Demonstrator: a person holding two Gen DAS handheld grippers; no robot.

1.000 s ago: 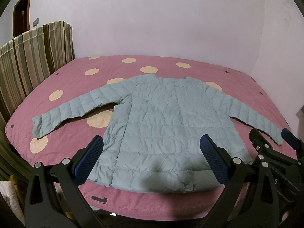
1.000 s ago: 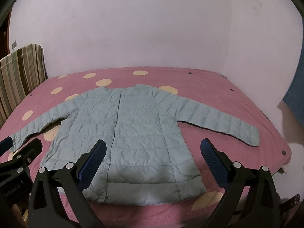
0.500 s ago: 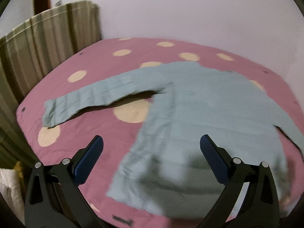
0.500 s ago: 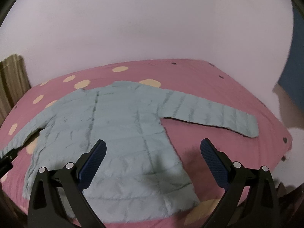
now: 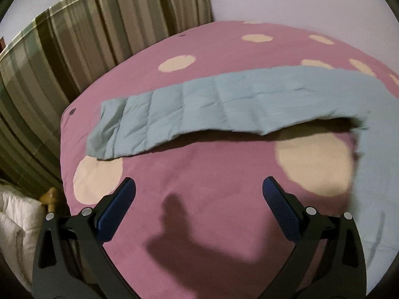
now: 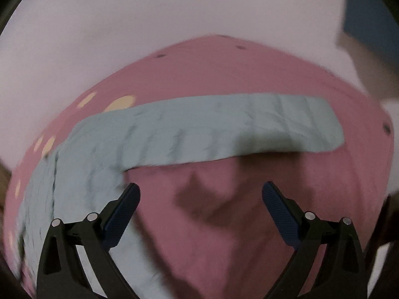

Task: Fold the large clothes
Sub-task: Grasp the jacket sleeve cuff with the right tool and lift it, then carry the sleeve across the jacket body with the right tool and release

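Observation:
A pale blue quilted jacket (image 5: 249, 99) lies flat on a pink bed cover (image 5: 212, 186) with cream dots. In the left wrist view its left sleeve stretches across, cuff (image 5: 107, 129) at the left. My left gripper (image 5: 198, 189) hovers open over bare cover, just short of that sleeve. In the right wrist view the other sleeve (image 6: 224, 129) runs to the right, ending in a cuff (image 6: 324, 124). My right gripper (image 6: 200, 193) hangs above the cover below this sleeve, jaws wide and starting to close, with nothing between them. Its left finger (image 6: 122, 211) overlaps the jacket's body.
A striped green and brown curtain (image 5: 74, 37) hangs at the bed's left edge, with white bedding (image 5: 15, 224) below it. A plain wall (image 6: 174, 12) stands behind the bed. A dark blue object (image 6: 369, 7) sits at the upper right, beyond the bed's right edge.
Both grippers have dropped toward the bed and swung outward, the left toward the left sleeve, the right toward the right sleeve. The jacket has not moved; the views are now close and blurred.

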